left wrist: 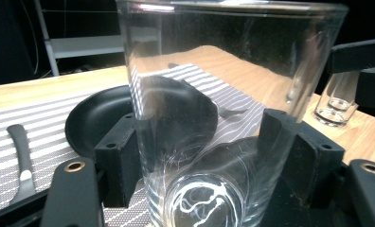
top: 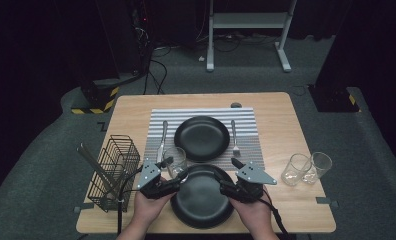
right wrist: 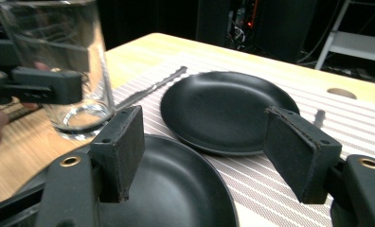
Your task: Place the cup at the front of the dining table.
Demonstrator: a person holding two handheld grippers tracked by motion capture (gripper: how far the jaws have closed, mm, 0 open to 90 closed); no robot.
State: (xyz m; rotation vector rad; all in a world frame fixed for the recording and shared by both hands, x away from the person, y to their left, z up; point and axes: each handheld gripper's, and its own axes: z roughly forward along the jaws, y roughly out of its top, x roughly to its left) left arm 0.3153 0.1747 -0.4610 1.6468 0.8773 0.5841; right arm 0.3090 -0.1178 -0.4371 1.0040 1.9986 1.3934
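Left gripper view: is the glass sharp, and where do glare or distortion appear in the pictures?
Left gripper view: the glass is near and soft, glare on its rim, the black plate warped through it. Right gripper view: its base gleams; the far plate stays sharp. High view: even light on the table, dark surroundings.

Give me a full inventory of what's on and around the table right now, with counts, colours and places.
glass in the left gripper: 1, clear, upright between its jaws, left of the near plate
near plate: 1, black, front centre of the table
far plate: 1, black, on the placemat
placemat: 1, grey-and-white striped, table centre
knife: 1, silver, left of the far plate
fork: 1, silver, right of the far plate
spare glasses: 2, clear, table's right side
wire basket: 1, black, table's left edge
table: 1, light wood
left gripper: 1, black, around the glass
right gripper: 1, black, jaws apart over the near plate
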